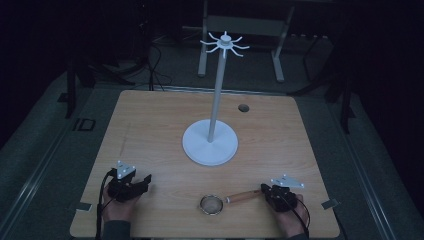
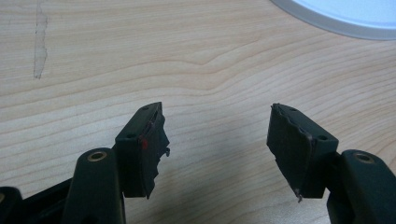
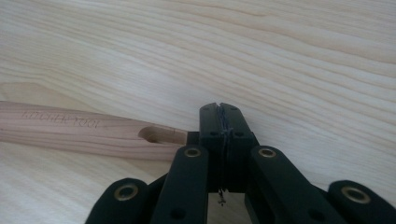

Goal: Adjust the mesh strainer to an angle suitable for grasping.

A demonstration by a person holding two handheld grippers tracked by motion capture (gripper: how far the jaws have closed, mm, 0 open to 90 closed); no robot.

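Black jaws of the right gripper (image 3: 219, 109) fill the bottom of the right gripper view, pressed together with only a thin seam between the pads and nothing clamped in them. Just beside their left flank lies the end of a wooden handle (image 3: 84, 130), with an oval hanging slot near that end and faint lettering stamped along it; whether the wood touches the jaw cannot be told. From above, that handle belongs to a small strainer (image 1: 212, 204) lying flat near the front edge of the table (image 1: 150, 115), its round mesh bowl toward the middle and its handle running right and slightly away to the right gripper (image 1: 272, 192), so the long axis lies nearly across the table.

The left gripper (image 2: 217, 135) stands with jaws wide apart over bare wood, holding nothing; its pads look torn at the edges, and the rim of a white round base (image 2: 336, 21) cuts the upper right corner of its view. The high view places this left gripper (image 1: 137, 182) at the front left, well apart from the strainer. It also shows what neither gripper camera catches: a white stand (image 1: 215, 105) at the table's centre, its upright pole topped with a ring of curved hooks, and a small dark hole (image 1: 243, 107) in the tabletop behind it
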